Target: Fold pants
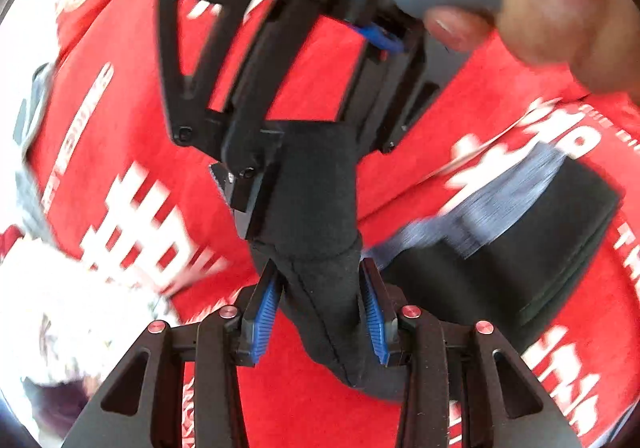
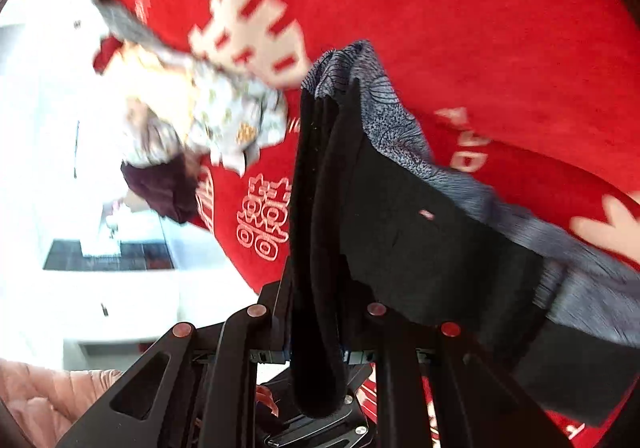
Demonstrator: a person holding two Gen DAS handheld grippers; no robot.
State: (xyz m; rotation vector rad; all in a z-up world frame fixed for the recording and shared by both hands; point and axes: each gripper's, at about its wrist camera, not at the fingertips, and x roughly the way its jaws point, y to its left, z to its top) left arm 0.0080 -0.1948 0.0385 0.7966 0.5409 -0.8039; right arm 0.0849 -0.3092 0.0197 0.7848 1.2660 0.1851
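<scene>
I have the black pants (image 1: 316,208) bunched between both tools — my left gripper (image 1: 322,312) clamps one end, my right gripper (image 2: 316,352) the other, directly ahead; the rest trails rightward above the red cloth (image 1: 304,88).

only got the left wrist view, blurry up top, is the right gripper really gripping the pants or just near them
observer: yes, in the right wrist view a thick fold of the pants sits clamped between the jaws of the right gripper.
operator: any marks on the cloth there
observer: a small pink tag shows on the black panel, beside the grey lining with its fine line print.
operator: whats behind that gripper
observer: something pink and quilted lies in the bottom left corner of that view.
</scene>
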